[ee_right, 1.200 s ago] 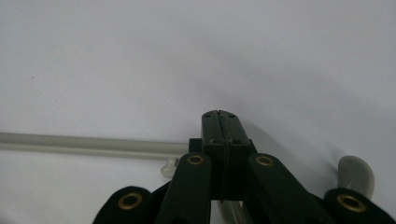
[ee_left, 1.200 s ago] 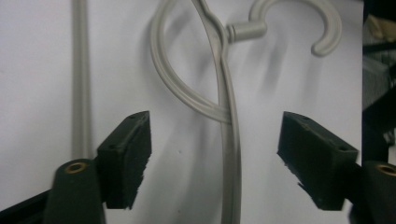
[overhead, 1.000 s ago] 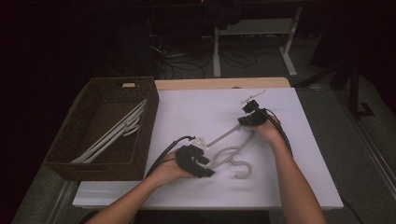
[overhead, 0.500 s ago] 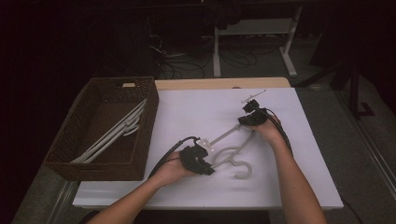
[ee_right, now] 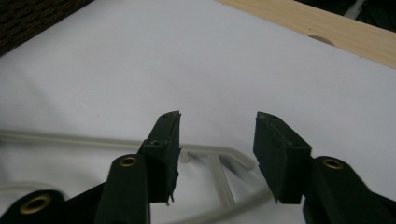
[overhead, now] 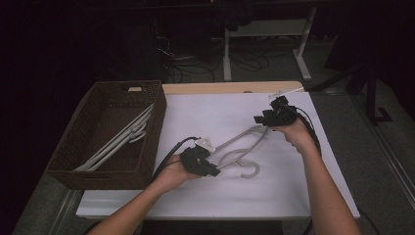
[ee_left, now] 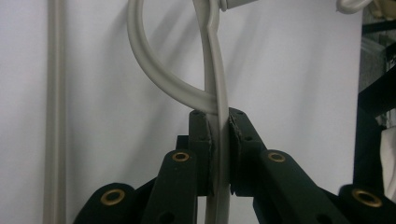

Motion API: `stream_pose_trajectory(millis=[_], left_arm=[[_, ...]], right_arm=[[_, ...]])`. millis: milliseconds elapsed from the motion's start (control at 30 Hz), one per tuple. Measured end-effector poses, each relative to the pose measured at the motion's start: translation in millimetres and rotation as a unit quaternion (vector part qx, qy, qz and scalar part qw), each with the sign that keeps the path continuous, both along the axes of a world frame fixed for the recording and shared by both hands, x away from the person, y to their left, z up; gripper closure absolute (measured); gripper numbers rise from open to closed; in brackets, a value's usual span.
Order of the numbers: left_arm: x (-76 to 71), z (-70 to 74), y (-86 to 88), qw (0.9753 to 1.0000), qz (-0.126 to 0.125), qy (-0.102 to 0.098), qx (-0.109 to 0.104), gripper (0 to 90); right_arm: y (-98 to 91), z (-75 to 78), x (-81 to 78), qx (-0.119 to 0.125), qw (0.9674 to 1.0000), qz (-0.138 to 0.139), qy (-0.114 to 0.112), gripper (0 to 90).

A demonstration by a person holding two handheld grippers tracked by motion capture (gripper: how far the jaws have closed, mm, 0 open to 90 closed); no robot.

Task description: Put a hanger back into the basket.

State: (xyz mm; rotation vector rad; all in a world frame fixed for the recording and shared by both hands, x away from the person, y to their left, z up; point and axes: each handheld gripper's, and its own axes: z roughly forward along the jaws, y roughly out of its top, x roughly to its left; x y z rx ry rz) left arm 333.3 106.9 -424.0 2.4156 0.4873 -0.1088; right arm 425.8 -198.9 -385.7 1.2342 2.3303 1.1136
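My left gripper has clamped onto the hanger lying on the white table; my right gripper has just spread, letting go above it, so the left carries it alone toward the basket.

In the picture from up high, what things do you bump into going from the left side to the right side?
Basket with hangers inside → left tongs shut on the hanger → that hanger on the white table → right tongs, open above the hanger's far end.
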Motion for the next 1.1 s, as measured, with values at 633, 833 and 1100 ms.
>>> stream_pose_trajectory(millis=[633,833,1100], left_arm=[[14.4,60.3,32.6,0.9971,0.061,-0.011,-0.044,82.0],[17.0,83.9,38.3,0.9964,0.066,-0.016,-0.051,82.0],[21.6,122.0,50.4,0.9955,0.069,-0.021,-0.063,82.0]], right_arm=[[-19.5,6.1,-62.1,0.02,0.9992,0.009,-0.035,16.6],[-16.3,-5.9,-77.5,0.027,0.9989,0.01,-0.038,13.2],[-12.8,-18.4,-94.4,0.027,0.9987,0.02,-0.038,3.9]])
